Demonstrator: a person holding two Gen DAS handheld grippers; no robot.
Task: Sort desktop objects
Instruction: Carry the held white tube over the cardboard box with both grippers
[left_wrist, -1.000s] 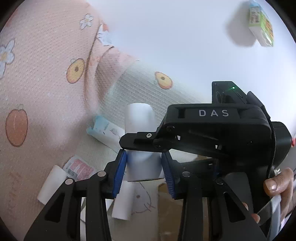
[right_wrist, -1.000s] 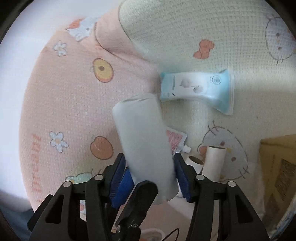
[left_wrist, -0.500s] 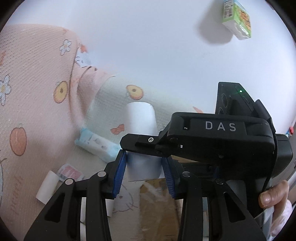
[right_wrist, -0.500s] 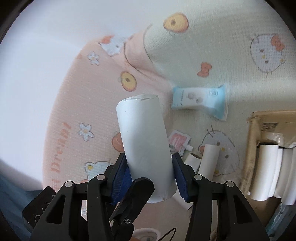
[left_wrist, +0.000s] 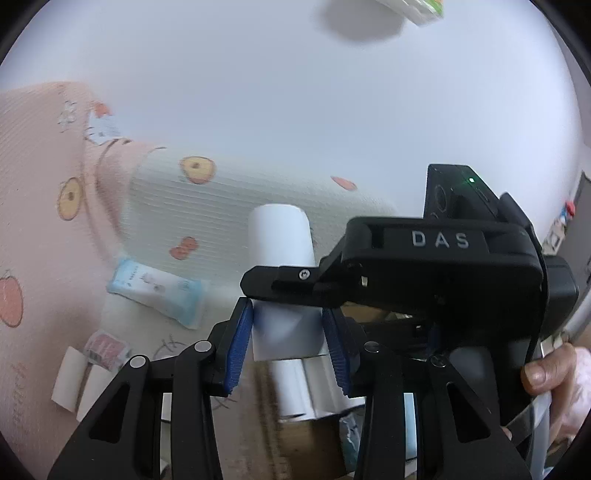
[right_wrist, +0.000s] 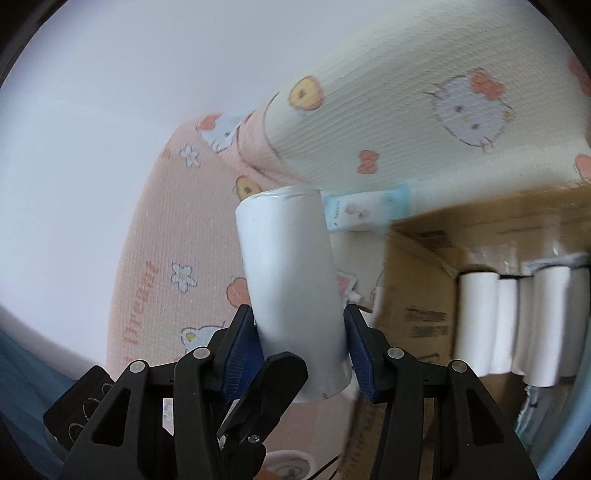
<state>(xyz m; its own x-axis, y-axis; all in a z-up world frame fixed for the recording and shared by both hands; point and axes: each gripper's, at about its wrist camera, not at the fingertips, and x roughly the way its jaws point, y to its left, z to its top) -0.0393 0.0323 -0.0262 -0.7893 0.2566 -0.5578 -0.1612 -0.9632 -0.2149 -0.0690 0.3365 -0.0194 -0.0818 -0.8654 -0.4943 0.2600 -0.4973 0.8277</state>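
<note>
Carrying one white roll (right_wrist: 291, 295) clamped between both the right hand-held gripper (right_wrist: 301, 354) and the left hand-held gripper (left_wrist: 288, 339), I hold it above the cardboard box (right_wrist: 417, 280); uneven pulling could twist it free.

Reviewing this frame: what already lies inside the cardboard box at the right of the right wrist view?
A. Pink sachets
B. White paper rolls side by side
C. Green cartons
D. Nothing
B: several white paper rolls lie side by side inside the cardboard box, whose brown wall shows beside them.
</note>
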